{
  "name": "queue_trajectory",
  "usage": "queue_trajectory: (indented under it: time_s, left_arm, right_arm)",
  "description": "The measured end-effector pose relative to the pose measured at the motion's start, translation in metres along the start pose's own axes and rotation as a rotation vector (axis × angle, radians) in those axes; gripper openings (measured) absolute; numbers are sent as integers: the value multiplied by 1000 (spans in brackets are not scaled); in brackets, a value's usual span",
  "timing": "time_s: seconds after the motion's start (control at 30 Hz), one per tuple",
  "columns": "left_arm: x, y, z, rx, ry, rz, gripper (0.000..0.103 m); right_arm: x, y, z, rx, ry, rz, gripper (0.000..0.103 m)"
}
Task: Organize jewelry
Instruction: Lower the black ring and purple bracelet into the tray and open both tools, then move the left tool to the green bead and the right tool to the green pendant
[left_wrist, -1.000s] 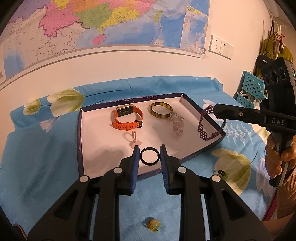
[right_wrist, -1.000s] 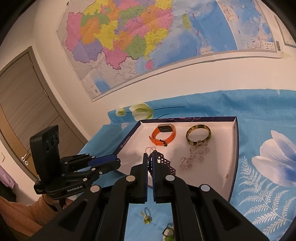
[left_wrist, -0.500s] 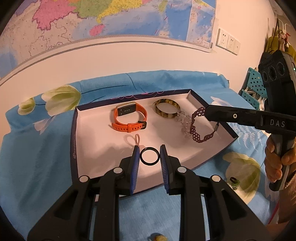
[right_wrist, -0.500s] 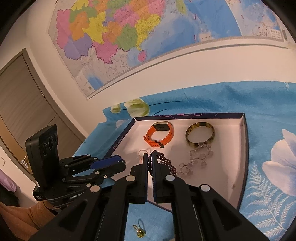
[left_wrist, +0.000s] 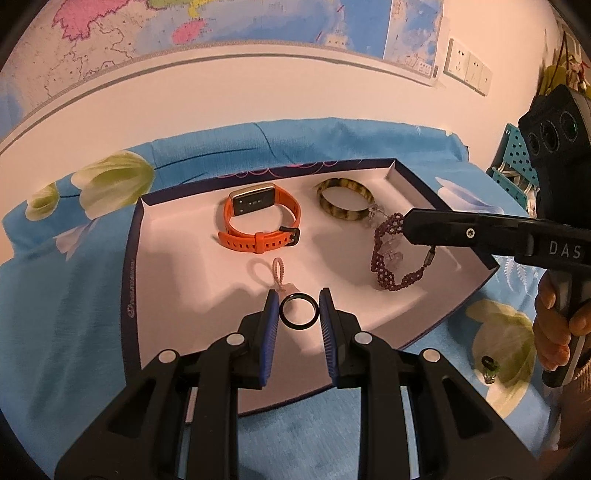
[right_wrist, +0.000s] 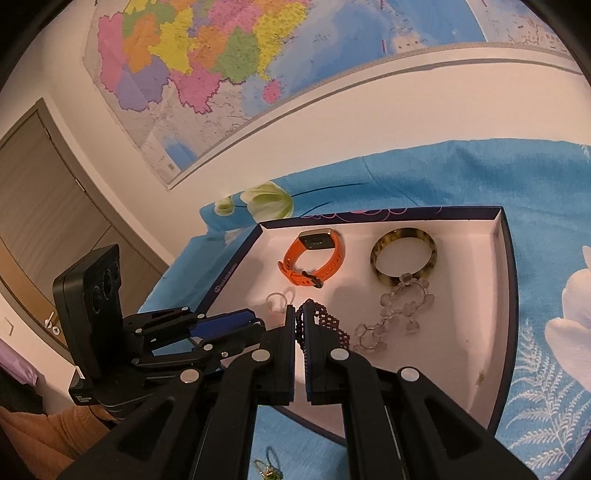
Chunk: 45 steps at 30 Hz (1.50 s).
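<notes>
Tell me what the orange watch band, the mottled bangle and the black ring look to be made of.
Orange watch band: matte, flexible rubber or silicone, judging by its punched strap holes. Mottled bangle: glossy tortoiseshell-patterned resin or plastic, possibly horn. Black ring, held in the left tool: smooth and dark; material unclear.

Ahead of me a large, brightly coloured wall map (right_wrist: 229, 55) hangs on a cream wall (left_wrist: 258, 96), lit warm and yellowish. To my right I see white wall sockets (left_wrist: 467, 70) and a teal perforated plastic rack (left_wrist: 513, 162). To my left stands a grey-brown wooden door (right_wrist: 48, 199). A blue cloth printed with pale flowers (left_wrist: 66, 288) covers the surface below me.
</notes>
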<state>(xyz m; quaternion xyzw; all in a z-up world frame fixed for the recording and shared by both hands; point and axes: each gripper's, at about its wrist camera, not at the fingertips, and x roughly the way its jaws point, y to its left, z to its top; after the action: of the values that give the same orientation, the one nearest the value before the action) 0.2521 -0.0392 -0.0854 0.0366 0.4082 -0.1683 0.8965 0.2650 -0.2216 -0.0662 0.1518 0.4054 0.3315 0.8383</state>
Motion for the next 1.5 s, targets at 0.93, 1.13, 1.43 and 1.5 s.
queue_trajectory:
  time_s: [0.93, 1.13, 1.43, 1.5]
  left_arm:
    - [-52, 15, -16, -55, -95, 22, 49]
    - [-79, 18, -49, -62, -100, 23, 53]
    - [-91, -3, -93, -12, -62, 19, 63]
    - [-93, -7, -98, -2, -62, 24, 64]
  right_arm:
    - [-43, 10, -37, -57, -7, -129, 34]
    - [-56, 18, -70, -77, 19, -184, 37]
    - [-63, 25, -108, -101, 73, -259, 46]
    - [-62, 27, -111, -105, 80, -267, 46]
